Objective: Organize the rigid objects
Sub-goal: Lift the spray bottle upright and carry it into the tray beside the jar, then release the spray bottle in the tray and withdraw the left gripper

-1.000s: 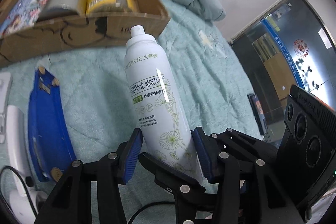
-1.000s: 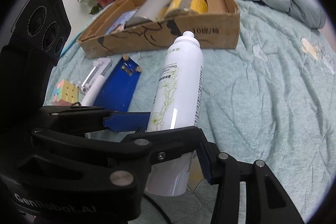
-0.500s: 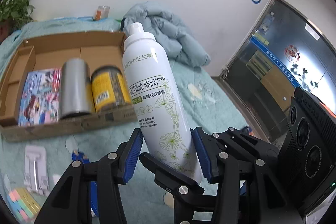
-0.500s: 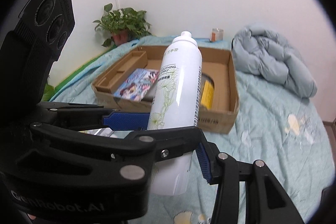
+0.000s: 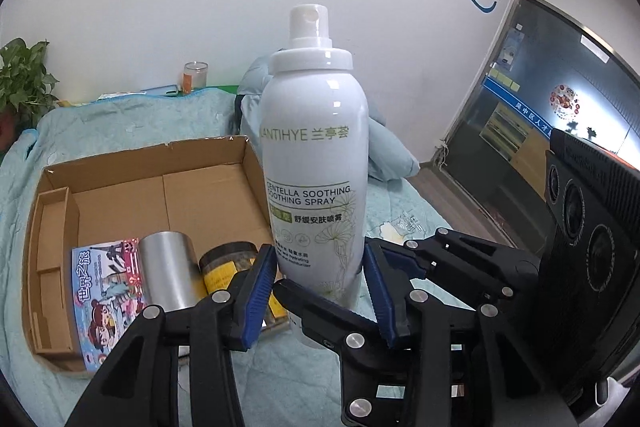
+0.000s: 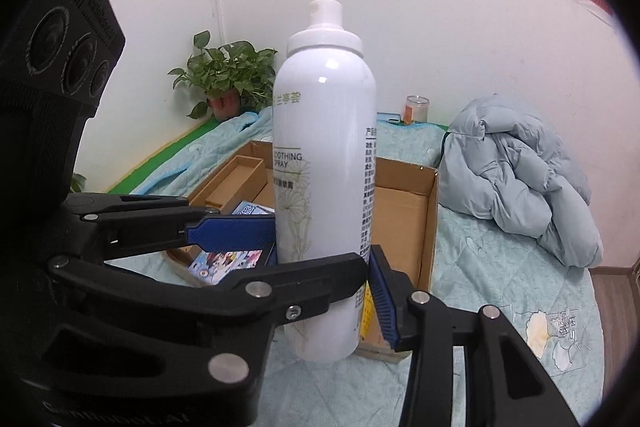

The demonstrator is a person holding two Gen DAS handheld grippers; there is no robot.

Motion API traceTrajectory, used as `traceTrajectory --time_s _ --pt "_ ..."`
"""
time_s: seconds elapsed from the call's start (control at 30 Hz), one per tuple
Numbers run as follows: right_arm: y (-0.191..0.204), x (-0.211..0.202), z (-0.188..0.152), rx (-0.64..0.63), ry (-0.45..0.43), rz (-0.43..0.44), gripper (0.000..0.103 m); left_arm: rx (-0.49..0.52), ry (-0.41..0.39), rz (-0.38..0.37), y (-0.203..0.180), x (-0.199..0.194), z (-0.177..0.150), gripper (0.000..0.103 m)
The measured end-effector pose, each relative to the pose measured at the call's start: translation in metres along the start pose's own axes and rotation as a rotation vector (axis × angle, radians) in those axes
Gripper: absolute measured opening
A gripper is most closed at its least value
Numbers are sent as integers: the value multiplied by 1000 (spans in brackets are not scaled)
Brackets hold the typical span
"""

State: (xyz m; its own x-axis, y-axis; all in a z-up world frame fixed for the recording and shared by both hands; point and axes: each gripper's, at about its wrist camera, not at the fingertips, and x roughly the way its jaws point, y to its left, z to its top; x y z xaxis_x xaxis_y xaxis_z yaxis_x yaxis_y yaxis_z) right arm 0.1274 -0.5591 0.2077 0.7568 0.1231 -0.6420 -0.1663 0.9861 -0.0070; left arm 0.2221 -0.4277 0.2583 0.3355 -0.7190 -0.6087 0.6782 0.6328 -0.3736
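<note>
A tall white spray bottle [image 5: 316, 163] with green print is held upright in the air, in front of an open cardboard box [image 5: 208, 187]. My left gripper [image 5: 320, 279] is shut on the bottle's lower body. My right gripper [image 6: 324, 259] is shut on the same spray bottle [image 6: 326, 163] from the other side. The box holds a picture book [image 5: 106, 291], a silver can [image 5: 170, 275] and a yellow-labelled jar [image 5: 232, 271], all lying at its near end. The cardboard box [image 6: 404, 203] also shows behind the bottle in the right wrist view.
The box lies on a pale green quilted bed [image 6: 500, 291]. A crumpled light blue jacket [image 6: 516, 171] lies to the right of the box. A potted plant [image 6: 228, 75] and a small glass jar [image 6: 416, 109] stand by the back wall. A glass door [image 5: 552, 115] is at far right.
Both grippers have lifted the bottle and tipped it upright. The view has swung from the bed surface up to the box and the back wall. The blue item and cube have left view.
</note>
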Motion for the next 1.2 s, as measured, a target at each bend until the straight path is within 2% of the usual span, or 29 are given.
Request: traceTrajectory --time_s 0.23,0.77,0.9,1.07,1.2 --pt "-18 31 7 24 63 -3 43 -32 76 -26 18 44 14 42" --pt "-62 105 -38 137 252 0 43 -144 279 -63 51 158 -28 42" --pt "-70 115 -45 155 273 -4 43 -169 298 -83 56 172 -29 42" --pt "-80 121 -49 224 286 3 43 -203 324 -70 66 187 -27 44" --pt "-78 131 -51 261 308 -31 43 -176 329 -47 69 193 -25 43"
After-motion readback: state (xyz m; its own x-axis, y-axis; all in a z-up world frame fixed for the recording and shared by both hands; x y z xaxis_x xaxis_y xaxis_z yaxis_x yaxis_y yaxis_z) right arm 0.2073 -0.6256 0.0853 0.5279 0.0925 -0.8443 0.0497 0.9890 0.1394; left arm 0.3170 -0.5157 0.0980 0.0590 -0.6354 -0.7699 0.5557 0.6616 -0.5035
